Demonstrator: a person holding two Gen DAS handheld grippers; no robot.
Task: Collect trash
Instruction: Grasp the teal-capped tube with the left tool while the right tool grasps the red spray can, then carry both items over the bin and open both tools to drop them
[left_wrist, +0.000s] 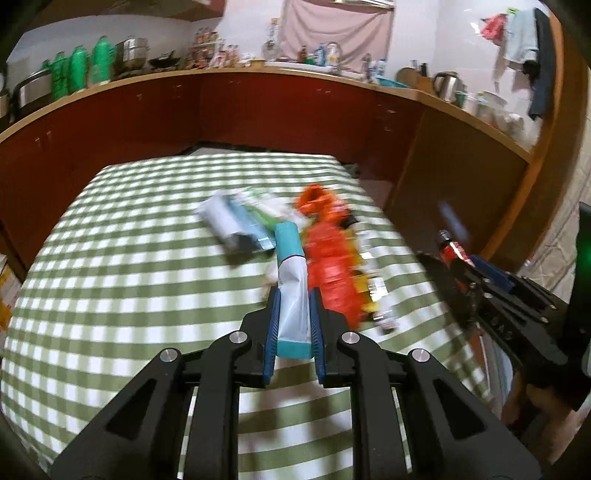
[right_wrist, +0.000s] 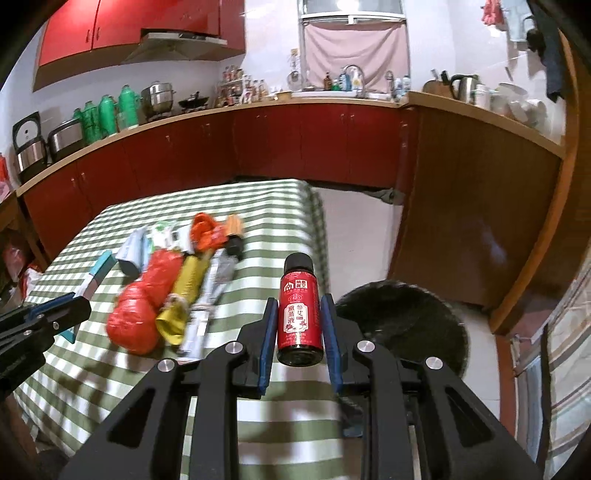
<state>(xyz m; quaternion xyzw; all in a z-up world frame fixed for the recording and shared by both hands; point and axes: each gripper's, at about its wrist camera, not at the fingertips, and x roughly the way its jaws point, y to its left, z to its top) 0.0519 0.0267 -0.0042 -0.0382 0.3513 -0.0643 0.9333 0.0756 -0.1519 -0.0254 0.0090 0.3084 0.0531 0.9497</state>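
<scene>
Left gripper (left_wrist: 291, 314) pinching teal tube (left_wrist: 291, 291), right gripper (right_wrist: 299, 321) clamping red bottle (right_wrist: 298, 310); the smooth bottle may slip before reaching the black bin (right_wrist: 406, 321) at 3 o'clock.

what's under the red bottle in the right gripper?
Under the small red bottle with black cap, held by the right gripper: green-checked tablecloth edge, with a round black bin beside it. Bin contents can't be seen.

A teal-and-white tube (left_wrist: 291, 295) and a red, black-capped bottle (right_wrist: 299, 314) are held above the wrapper pile (right_wrist: 166, 295).
</scene>
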